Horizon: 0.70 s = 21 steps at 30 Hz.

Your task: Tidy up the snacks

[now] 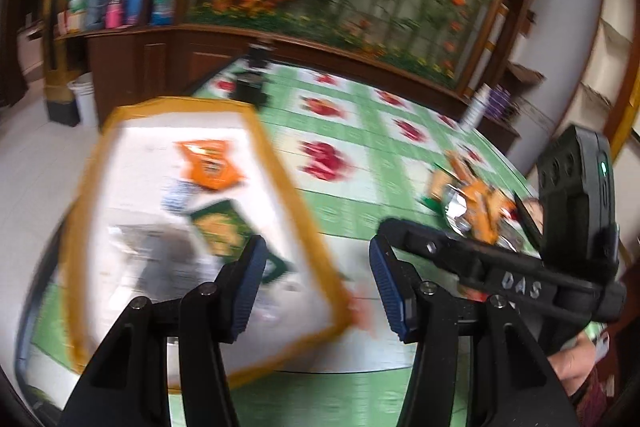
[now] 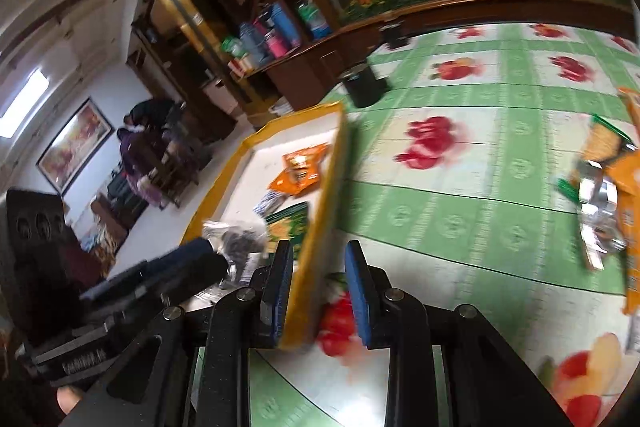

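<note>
Blue-padded left tongs [image 1: 318,285] fill the bottom of the left wrist view, standing open with nothing between the pads. Beyond their left finger [image 1: 248,287] sits a white tray [image 1: 132,163] with a yellow rim, blurred. Inside it lie an orange snack packet [image 1: 210,165] toward 12 o'clock, a green snack packet [image 1: 224,231] just below it, and a small blue-and-white packet [image 1: 176,197] at about 9 o'clock of the green one.

In the right wrist view, the right tongs [image 2: 320,293] stand only narrowly apart around the tray's yellow side wall [image 2: 320,227]; the left pad [image 2: 278,291] lies against the wall, while the right pad [image 2: 360,299] stands clear of it, so nothing is clamped. A dark crumpled packet [image 2: 240,243] lies in the tray at 10 o'clock of those tongs.

Well apart, at 3 o'clock, a loose pile of orange, green and silver snack packets [image 2: 604,183] rests on the tabletop [image 2: 460,227], covered by a green-and-white cloth with red fruit prints. A black cylindrical container [image 2: 366,85] stands at 12 o'clock beyond the tray.
</note>
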Each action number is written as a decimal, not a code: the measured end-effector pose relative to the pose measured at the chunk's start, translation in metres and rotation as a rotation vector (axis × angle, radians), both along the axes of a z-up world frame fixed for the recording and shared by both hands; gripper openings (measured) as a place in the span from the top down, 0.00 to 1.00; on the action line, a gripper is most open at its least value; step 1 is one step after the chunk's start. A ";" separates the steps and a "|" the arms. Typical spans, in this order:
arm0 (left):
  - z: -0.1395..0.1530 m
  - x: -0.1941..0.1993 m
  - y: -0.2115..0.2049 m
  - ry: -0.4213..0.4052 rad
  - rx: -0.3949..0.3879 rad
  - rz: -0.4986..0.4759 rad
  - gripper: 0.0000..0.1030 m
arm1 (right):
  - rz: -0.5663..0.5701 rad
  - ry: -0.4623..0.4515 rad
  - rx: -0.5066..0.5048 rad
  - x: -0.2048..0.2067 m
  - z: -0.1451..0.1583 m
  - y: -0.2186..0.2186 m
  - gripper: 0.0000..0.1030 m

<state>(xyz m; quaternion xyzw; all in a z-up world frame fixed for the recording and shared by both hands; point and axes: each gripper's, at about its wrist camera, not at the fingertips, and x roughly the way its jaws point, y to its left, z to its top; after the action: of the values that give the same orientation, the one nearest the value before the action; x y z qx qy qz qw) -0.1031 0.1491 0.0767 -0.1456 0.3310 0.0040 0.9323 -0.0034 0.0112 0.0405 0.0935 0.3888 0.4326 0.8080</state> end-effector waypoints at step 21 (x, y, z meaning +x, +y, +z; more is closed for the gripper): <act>-0.044 0.095 -0.173 0.235 -0.198 -0.406 0.41 | -0.690 0.093 0.123 0.042 -0.007 -0.278 0.59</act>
<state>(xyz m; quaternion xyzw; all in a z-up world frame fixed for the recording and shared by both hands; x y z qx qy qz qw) -0.0083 -0.0238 0.0327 -0.1652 0.4583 -0.1988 0.8504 0.0382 -0.2670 0.0333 0.2873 0.3439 0.1520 0.8809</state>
